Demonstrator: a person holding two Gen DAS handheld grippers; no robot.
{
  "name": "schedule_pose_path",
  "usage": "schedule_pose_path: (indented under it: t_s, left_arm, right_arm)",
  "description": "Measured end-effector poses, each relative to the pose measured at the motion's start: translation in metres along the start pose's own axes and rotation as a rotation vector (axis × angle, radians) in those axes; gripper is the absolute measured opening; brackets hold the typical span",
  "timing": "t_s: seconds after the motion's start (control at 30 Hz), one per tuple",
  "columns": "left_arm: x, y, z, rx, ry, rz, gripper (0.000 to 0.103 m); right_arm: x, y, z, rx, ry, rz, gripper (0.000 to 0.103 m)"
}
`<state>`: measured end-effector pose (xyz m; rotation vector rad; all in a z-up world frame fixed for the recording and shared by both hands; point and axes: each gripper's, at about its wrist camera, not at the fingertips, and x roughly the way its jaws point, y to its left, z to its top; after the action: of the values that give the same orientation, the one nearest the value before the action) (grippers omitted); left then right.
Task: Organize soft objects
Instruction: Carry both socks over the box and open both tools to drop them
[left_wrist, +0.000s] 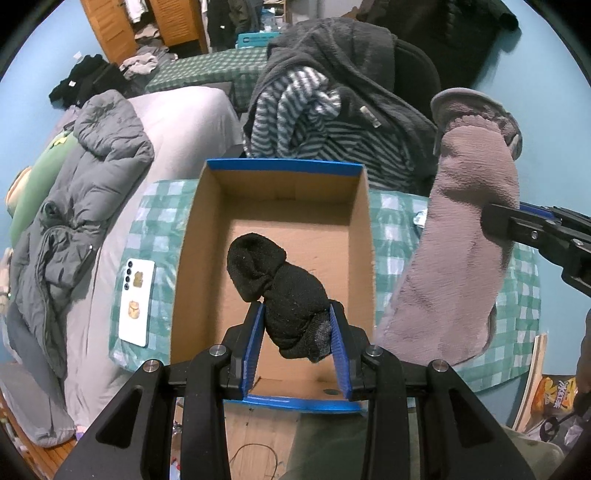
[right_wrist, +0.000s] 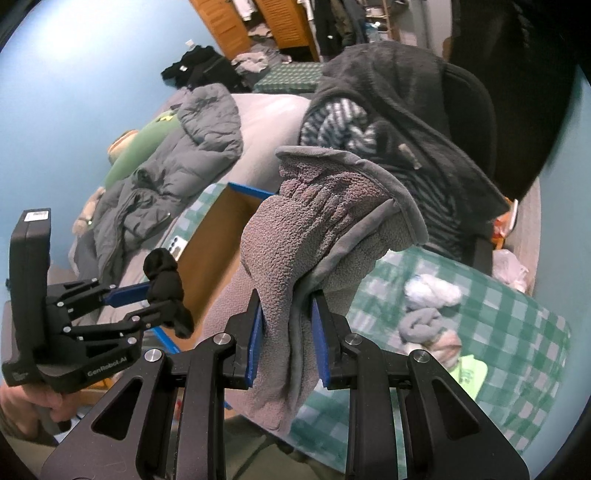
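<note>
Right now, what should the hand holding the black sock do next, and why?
Probably lower it a little and open up. The left gripper is clamped on the rolled black sock, which hangs right over the cardboard box, so a short drop should land it inside.

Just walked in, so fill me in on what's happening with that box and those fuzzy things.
A person is sorting soft things with a handheld claw in each hand. The left claw is shut on a rolled black sock, held over the open cardboard box, which looks empty inside. The right claw grips a fuzzy grey glove in the air beside the box. More soft items lie on the checkered cloth.
</note>
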<state>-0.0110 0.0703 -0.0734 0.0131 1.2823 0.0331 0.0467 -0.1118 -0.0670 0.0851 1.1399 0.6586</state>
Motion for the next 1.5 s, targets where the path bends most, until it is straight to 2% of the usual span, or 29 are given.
schedule_pose_path:
  t_s: [0.6,1.13,1.23,1.33,1.4,1.47,1.5]
  left_arm:
    - [0.047,0.042,-0.006,-0.008,0.077,0.027,0.035]
    - [0.087,0.054,-0.007,-0.014,0.133,0.009,0.036]
    - [0.089,0.056,-0.007,-0.013,0.134,0.016,0.041]
    - [0.088,0.059,-0.008,-0.013,0.132,0.026,0.043]
    - [0.086,0.061,-0.008,-0.015,0.127,0.029,0.049]
    - [0.082,0.061,-0.007,-0.011,0.115,0.040,0.053]
    - [0.079,0.061,-0.007,-0.008,0.108,0.048,0.056]
  right_arm:
    - [0.081,0.047,0.007,-0.045,0.123,0.026,0.024]
    - [0.142,0.051,0.004,-0.047,0.235,0.006,0.026]
    - [0.147,0.052,0.004,-0.043,0.244,-0.004,0.035]
    - [0.148,0.053,0.005,-0.042,0.244,-0.015,0.037]
    - [0.147,0.054,0.007,-0.043,0.239,-0.020,0.044]
    - [0.145,0.055,0.008,-0.047,0.230,-0.041,0.061]
    - [0.142,0.056,0.009,-0.050,0.221,-0.054,0.063]
